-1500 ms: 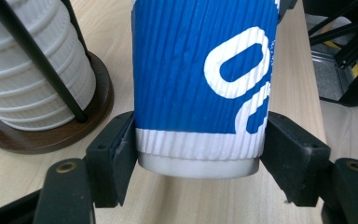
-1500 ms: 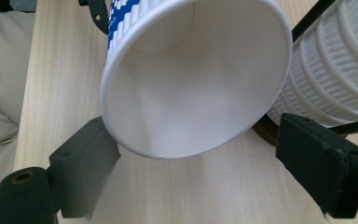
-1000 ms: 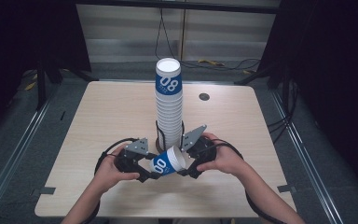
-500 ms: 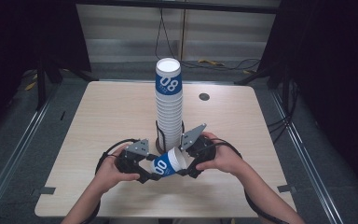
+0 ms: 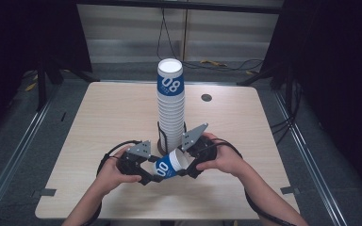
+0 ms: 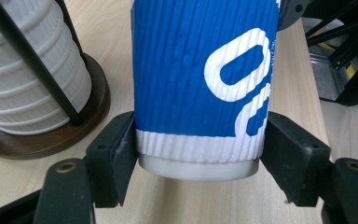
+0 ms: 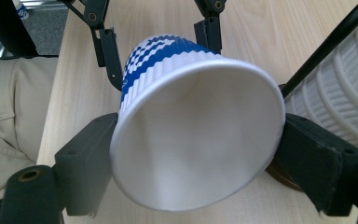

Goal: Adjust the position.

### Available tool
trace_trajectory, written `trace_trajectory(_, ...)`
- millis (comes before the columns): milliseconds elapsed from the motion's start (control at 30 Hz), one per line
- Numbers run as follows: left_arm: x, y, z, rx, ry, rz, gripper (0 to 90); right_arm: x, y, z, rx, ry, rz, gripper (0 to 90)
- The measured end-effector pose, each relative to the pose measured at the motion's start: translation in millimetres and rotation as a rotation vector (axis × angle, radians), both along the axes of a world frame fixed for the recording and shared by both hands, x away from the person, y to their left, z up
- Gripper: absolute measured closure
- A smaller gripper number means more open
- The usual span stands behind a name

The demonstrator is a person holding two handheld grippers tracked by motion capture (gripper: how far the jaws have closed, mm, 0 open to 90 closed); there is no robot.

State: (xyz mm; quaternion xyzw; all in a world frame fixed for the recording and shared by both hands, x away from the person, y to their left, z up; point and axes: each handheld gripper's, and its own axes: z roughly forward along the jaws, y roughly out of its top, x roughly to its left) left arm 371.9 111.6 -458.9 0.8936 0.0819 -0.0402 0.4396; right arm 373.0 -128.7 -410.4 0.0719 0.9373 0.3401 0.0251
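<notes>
Clamping one paper cup (image 5: pixel 168 165): both hand-held grippers, opposite ends.

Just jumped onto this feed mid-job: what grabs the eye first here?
A blue-and-white paper cup lies sideways at the table's near middle, held at both ends: the left tongs clamp its base, the right tongs grip its open rim. Right behind it, a tall stack of cups rises from a dark wooden holder at the table's centre.
</notes>
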Motion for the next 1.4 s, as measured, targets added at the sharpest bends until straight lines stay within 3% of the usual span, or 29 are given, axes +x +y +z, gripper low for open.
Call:
trace_trajectory(200, 0.4, -2.6, 1.2, 0.033, -0.027, 0.002, 29.5, 0.9, 0.0, -0.8, -0.021, -0.006, 0.000, 15.9)
trace_trajectory(300, 1.3, -3.3, 2.1, 0.086, -0.045, 0.030, 19.1, 1.6, -0.9, 0.5, -0.046, -0.019, -0.004, 16.0)
trace_trajectory(467, 0.7, -3.2, 5.6, 0.099, -0.051, 0.029, 18.1, 1.3, -3.3, 3.3, -0.094, -0.032, -0.008, 16.0)
trace_trajectory(867, -2.4, -10.2, 3.9, 0.081, -0.048, 0.024, 18.1, -2.0, 5.5, 2.1, -0.189, -0.042, 0.015, 15.8)
trace_trajectory(1400, -5.4, -23.0, -8.4, 0.077, -0.049, 0.009, 23.7, -1.8, 15.3, -1.6, -0.207, -0.037, 0.041, 15.5)
